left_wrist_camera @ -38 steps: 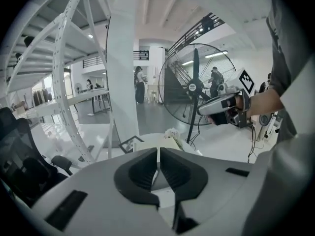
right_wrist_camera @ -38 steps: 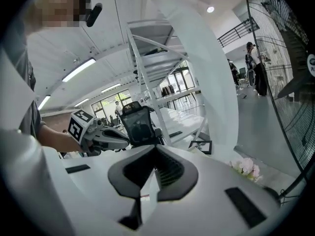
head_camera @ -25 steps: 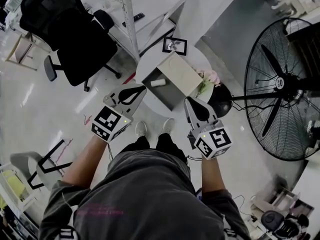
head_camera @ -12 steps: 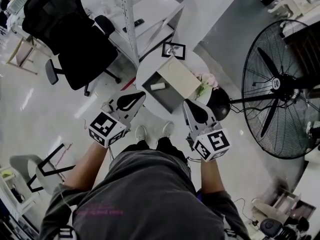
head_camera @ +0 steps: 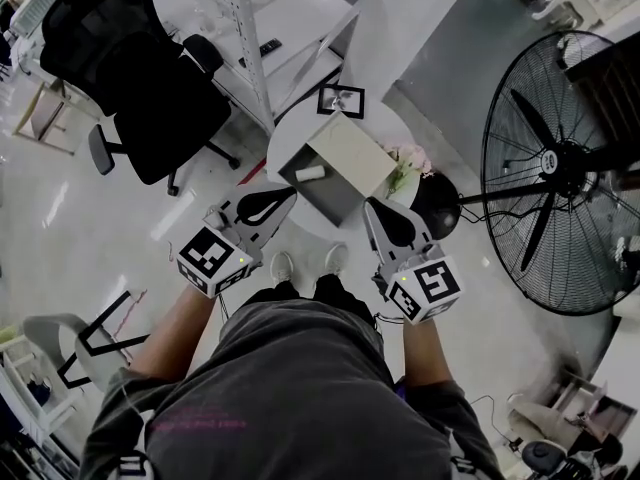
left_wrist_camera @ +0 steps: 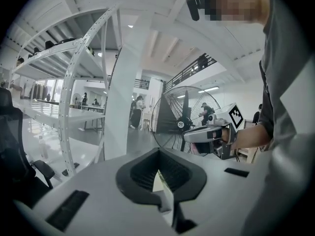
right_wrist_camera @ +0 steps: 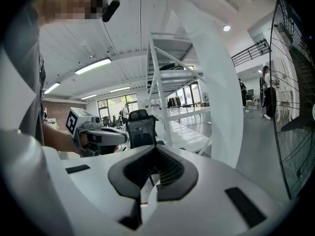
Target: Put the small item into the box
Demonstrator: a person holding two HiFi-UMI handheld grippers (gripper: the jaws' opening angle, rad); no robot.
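An open box (head_camera: 349, 149) with a grey inside and a cream lid stands on a small round white table (head_camera: 285, 133) in the head view. A small white cylinder (head_camera: 310, 172) lies inside the box. My left gripper (head_camera: 283, 196) is held near the table's near-left edge, shut and holding nothing. My right gripper (head_camera: 373, 208) hangs at the table's near-right edge, jaws together and bare. Both point level, away from the box. The left gripper view shows its own shut jaws (left_wrist_camera: 158, 152) and the right gripper (left_wrist_camera: 209, 133). The right gripper view shows its own jaws (right_wrist_camera: 155, 149) and the left gripper (right_wrist_camera: 102, 136).
A framed picture (head_camera: 341, 99) and pink flowers (head_camera: 412, 160) share the table, with a black pot (head_camera: 441, 199) beside it. A large standing fan (head_camera: 560, 168) is at the right. A black office chair (head_camera: 130, 73) and a white shelf rack (head_camera: 245, 43) stand at the left. My feet (head_camera: 283, 263) are just below the table.
Both grippers have stayed shut and nearly still. The left gripper has dropped slightly toward me. The white cylinder has stayed in the box throughout.
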